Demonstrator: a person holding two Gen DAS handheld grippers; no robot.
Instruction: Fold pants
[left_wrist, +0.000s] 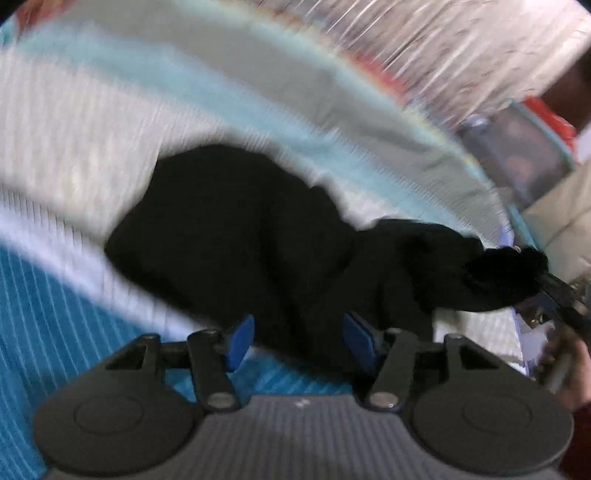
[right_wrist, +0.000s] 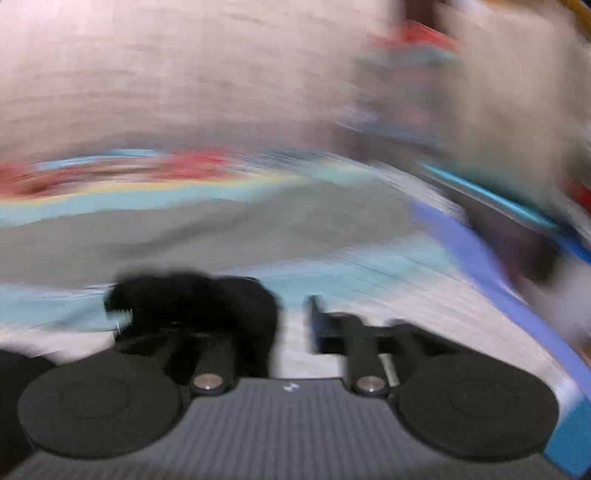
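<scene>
Two grippers are seen over a striped bedspread (left_wrist: 66, 140), and one dark garment lies between them. Starting at the left, the left gripper (left_wrist: 298, 338) is held above the near edge of the black pants (left_wrist: 240, 229), angled downward at the cloth; its blue pads (left_wrist: 242, 341) stand spread, with fabric seen in the gap but not pressed by either pad. The pants are bunched in a heap directly ahead of these jaws, and the long axis of the heap is judged to run from the left of this view toward the right, narrowing to a gathered end. At that right-hand end, the right gripper (left_wrist: 554, 291) is seen meeting the cloth. In the right wrist view, heavily blurred, a clump of the dark fabric is draped over the left-hand finger of the right gripper (right_wrist: 291, 321), while the other finger (right_wrist: 317, 321) stands clear of it over pale bedding; the jaws appear parted, and no pinch is shown. The left hand is therefore taken as nearer the bulk of the garment, the right nearer its tapered end. For a fold, a fresh hold on the heap's near edge is likely to be needed.
</scene>
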